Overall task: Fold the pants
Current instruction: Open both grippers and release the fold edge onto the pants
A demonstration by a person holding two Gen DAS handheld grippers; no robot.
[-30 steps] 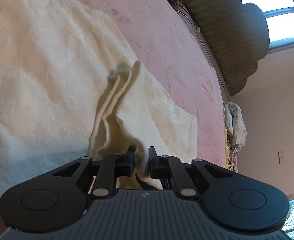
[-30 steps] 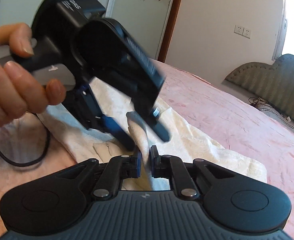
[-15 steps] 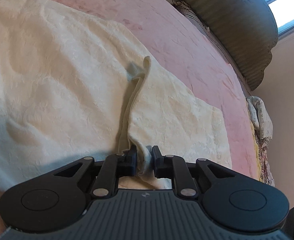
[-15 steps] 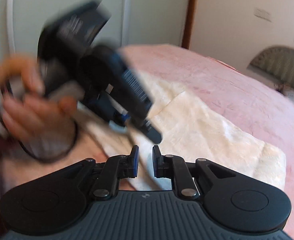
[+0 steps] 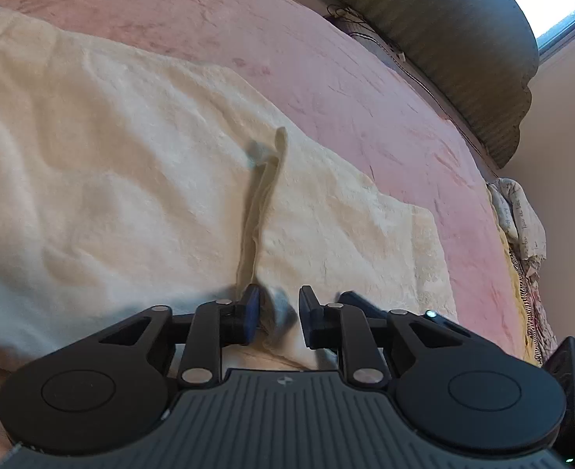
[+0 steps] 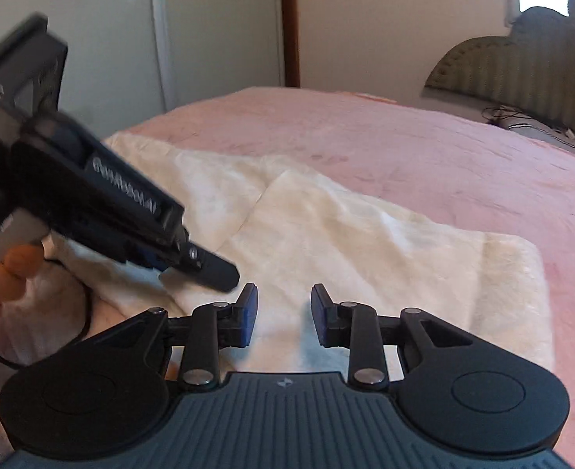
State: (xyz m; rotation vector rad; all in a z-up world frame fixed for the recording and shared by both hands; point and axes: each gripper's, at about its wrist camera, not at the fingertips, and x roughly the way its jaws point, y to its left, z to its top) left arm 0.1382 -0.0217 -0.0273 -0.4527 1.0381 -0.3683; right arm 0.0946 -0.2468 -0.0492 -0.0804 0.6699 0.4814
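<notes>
Both pairs of jaws have just been opening: the left gripper [image 5: 275, 314], earlier pinched on a ridge of cloth, is now parted with that ridge loose between the pads, and the right gripper [image 6: 283, 312] is parted over bare fabric with nothing between its jaws. The cream pants [image 5: 138, 179] are laid folded on the pink bedspread [image 5: 365, 90], one layer doubled over another. Release appears intended so that the fold settles flat.
</notes>
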